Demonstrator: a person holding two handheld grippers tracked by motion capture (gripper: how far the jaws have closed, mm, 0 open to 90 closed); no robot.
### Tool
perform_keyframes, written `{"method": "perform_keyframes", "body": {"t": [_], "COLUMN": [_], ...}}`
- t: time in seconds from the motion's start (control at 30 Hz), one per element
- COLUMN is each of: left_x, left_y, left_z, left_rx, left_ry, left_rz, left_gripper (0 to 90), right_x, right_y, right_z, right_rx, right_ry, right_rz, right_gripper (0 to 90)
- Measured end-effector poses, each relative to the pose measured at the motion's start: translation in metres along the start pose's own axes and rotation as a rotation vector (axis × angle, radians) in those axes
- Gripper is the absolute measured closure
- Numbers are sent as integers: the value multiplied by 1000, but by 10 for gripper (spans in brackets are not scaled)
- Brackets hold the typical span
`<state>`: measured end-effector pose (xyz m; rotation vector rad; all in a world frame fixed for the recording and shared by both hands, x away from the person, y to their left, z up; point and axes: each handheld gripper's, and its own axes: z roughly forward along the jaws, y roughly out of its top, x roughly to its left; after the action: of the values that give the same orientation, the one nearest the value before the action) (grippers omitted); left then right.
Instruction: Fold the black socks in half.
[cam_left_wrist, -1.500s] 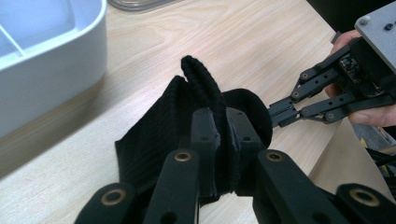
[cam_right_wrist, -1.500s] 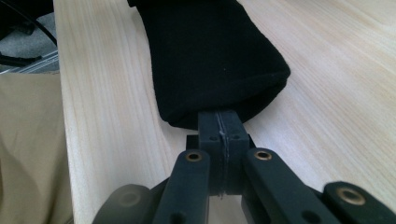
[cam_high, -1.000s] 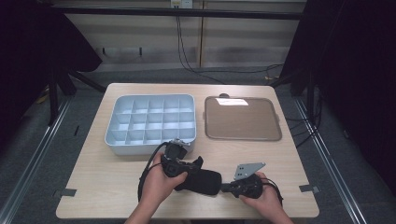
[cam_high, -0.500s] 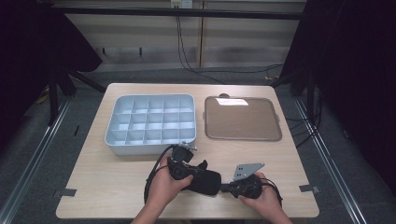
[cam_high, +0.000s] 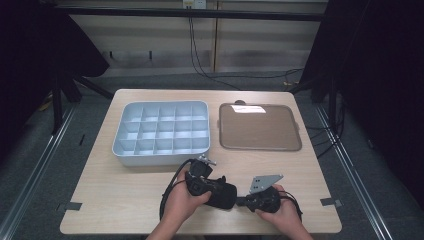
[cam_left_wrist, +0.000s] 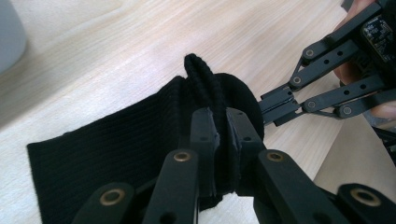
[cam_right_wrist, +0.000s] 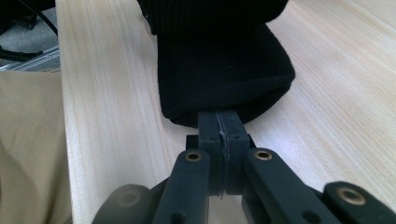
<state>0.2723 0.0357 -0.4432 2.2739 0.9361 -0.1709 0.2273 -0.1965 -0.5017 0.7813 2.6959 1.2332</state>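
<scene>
High view shows both of your tongs low over the near edge of the table, joined by a black sock stretched between them. Your left tongs are clamped on a raised fold of the sock's ribbed part; in the left gripper view the pads pinch that fold upright between them. Your right tongs are closed on the sock's rounded end; in the right gripper view the jaws meet with the fabric edge caught at their tips.

Compared with a second ago, your left hand has drawn toward you and slightly down, away from the compartment tray, while your right hand has held its place. The sock has come with it and now lies nearer the table's front edge, bunched more tightly between the two grips.

Judged from this, the sock is being gathered or folded rather than carried. It is not yet near a compartment of the tray, and the brown tray is untouched. Keep both grips firm; the left fold is narrow and could slip.
</scene>
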Motion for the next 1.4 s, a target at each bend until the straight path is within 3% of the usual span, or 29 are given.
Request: {"method": "perform_keyframes", "body": {"t": [0.37, 0.57, 0.63, 0.83, 0.97, 1.17, 1.27, 1.33, 1.4], "left_x": [-5, -3, -3, 5, 11, 6, 4, 5, 5], "left_y": [0, 0, 0, 0, -7, -12, -13, -14, -15], "left_z": [9, 7, 3, -11, -10, 9, 16, 18, 20], "left_rx": [8, -25, -51, -89, -56, 9, 28, 36, 48], "left_ry": [-9, -24, -27, -5, 3, 14, 47, 53, 56], "left_rz": [10, 4, -16, -32, -55, -8, 12, 11, 13], "left_gripper": [805, 689, 651, 564, 570, 576, 584, 606, 693], "right_x": [0, 0, 0, 0, 0, 0, 0, 0, 0], "right_y": [0, -1, -1, -1, -1, -1, -1, -1, -1], "right_z": [0, 0, 0, 0, 0, 0, 0, 1, 1], "right_rx": [6, 10, 8, 11, 12, 14, 13, 10, 10], "right_ry": [-2, 1, 1, 1, 2, 1, 1, 1, 2], "right_rz": [-3, -4, -8, -6, -6, -2, -3, -5, -4], "right_gripper": [894, 893, 892, 892, 891, 890, 888, 888, 888]}}
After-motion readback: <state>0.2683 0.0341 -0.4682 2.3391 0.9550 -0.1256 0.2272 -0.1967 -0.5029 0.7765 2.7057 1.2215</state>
